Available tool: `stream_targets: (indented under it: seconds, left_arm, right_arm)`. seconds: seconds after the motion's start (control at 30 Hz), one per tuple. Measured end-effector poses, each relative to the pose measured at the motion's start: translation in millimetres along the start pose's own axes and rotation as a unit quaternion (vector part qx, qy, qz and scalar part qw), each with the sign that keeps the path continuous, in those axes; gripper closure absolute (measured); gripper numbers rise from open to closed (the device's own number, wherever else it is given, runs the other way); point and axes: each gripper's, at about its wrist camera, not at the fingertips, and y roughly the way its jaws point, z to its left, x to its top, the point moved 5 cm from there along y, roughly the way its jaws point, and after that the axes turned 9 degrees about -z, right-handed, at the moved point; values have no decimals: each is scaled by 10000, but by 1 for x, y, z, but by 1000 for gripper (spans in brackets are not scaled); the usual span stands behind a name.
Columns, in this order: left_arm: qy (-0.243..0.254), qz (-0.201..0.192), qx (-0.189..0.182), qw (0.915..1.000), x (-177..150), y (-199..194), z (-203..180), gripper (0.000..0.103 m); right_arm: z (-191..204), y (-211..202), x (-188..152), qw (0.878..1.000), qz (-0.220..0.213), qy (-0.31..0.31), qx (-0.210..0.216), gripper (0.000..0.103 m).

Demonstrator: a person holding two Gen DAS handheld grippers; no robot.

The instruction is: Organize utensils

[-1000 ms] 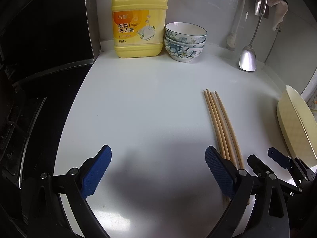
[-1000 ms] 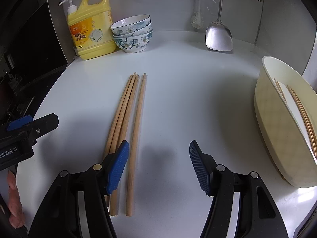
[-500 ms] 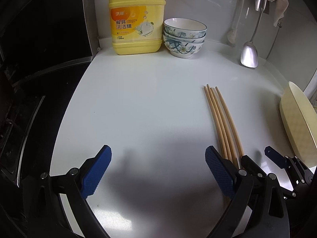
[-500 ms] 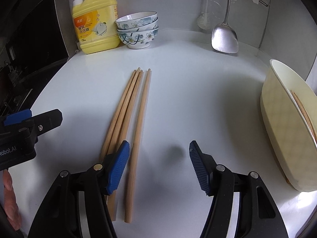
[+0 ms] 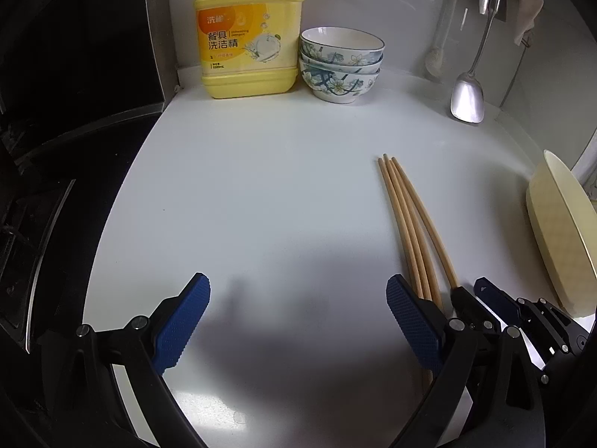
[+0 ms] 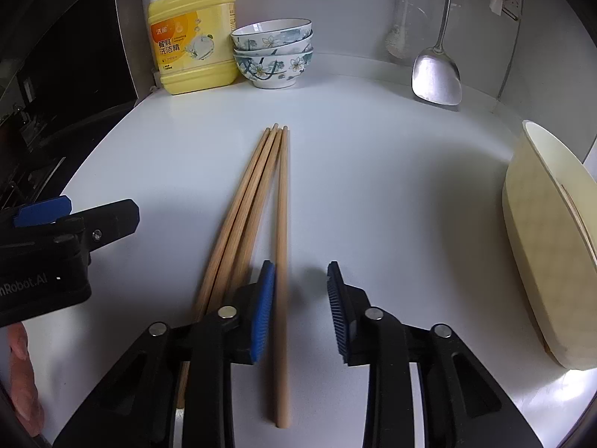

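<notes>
Wooden chopsticks (image 6: 257, 201) lie mid-counter, one between the right gripper's (image 6: 301, 308) closing blue pads, untouched on its right; the cream oval basket (image 6: 537, 231) at frame right holds more, while the left gripper (image 5: 298, 321) gapes wide.

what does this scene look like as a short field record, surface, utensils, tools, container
surface: white counter
utensils: four wooden chopsticks lying side by side; the rightmost chopstick is set slightly apart
right tool: jaws closing, rightmost chopstick between them, pads not yet pressing
left tool: open, nothing between its pads
container: cream basket at the right edge, some chopsticks already inside
background: yellow detergent jug, stacked floral bowls, hanging metal spatula
</notes>
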Motion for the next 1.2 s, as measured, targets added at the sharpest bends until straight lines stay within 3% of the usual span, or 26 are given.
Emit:
stream_targets:
  seconds: [0.1,0.73,1.2]
  left_arm:
    - [17,31,-27,10000,1,4,-5,9]
    - [504,193,-74,9985,-7,29,-43,9]
    - [522,236,-6,9984,-15,35,-36,6]
  right_arm:
    - [-1,1,1,10000,32,7,40,96]
    - [-40,-4,-6,9991,7,373,-192,96]
    - [-39,-2,-5,9991,-4,362,-214,96]
